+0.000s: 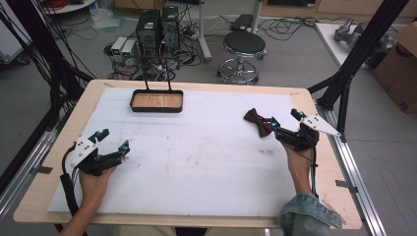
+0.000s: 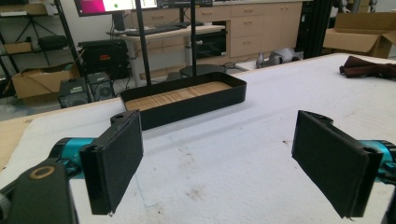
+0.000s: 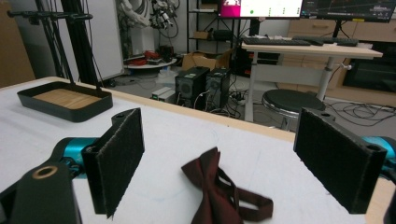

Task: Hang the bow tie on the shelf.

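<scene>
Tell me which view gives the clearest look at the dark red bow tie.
The right gripper view: the bow tie lies close between the open jaws, with its knot and strap plain. The high view shows it small, just ahead of the right gripper. The left gripper view catches it far off at the right edge.

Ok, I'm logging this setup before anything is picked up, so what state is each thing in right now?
left gripper: open, nothing between its jaws, low over the white mat.
right gripper: open, jaws either side of the bow tie.
bow tie: lying flat on the mat, not gripped, strap trailing loose.
tray: upright at the far edge of the mat, nothing in it.
</scene>
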The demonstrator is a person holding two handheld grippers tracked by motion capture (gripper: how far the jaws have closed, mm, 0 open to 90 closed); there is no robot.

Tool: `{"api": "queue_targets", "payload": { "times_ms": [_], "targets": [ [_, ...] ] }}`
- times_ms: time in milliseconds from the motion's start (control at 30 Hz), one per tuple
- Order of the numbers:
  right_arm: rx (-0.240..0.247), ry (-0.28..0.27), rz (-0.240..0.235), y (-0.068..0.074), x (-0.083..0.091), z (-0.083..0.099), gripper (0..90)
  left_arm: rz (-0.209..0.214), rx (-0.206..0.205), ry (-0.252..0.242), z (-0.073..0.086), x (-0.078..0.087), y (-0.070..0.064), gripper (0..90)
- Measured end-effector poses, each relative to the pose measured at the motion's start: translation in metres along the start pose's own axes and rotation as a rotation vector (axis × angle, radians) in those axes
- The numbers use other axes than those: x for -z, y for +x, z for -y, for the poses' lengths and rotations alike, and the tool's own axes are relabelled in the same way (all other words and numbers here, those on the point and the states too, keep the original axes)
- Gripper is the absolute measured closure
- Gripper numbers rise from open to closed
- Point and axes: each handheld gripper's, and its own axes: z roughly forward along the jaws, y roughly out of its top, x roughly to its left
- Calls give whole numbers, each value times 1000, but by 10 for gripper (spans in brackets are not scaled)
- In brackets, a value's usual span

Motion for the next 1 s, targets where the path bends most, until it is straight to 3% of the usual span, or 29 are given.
{"api": "queue_targets", "payload": {
  "times_ms": [133, 267, 333, 467, 600, 633, 667, 733, 833, 1000],
  "targets": [
    [6, 29, -19, 4, -24, -11, 202, 4, 2, -2, 0, 0, 0, 168],
    [11, 55, -42, 6, -43, -11, 283, 7, -1, -1, 0, 0, 0, 169],
    [17, 113, -43, 7, -63, -4, 321, 6, 4, -2, 0, 0, 0, 169],
    [69, 193, -42, 6, -82, 11, 427, 7, 5, -4, 0, 0, 1, 169],
    [73, 277, -39, -1, -93, 26, 470, 9, 5, -4, 0, 0, 1, 173],
    [73, 277, -39, -1, -93, 26, 470, 10, 6, -4, 0, 0, 1, 173],
    [44, 309, -42, -5, -95, 30, 505, 10, 5, -5, 0, 0, 1, 174],
    [38, 325, -46, -6, -96, 33, 522, 11, 5, -5, 0, 0, 1, 174],
    [60, 387, -46, -7, -101, 40, 546, 10, 4, -4, 0, 0, 1, 173],
    [72, 423, -38, -7, -104, 45, 587, 9, 5, -4, 0, 0, 1, 174]
  ]
}}
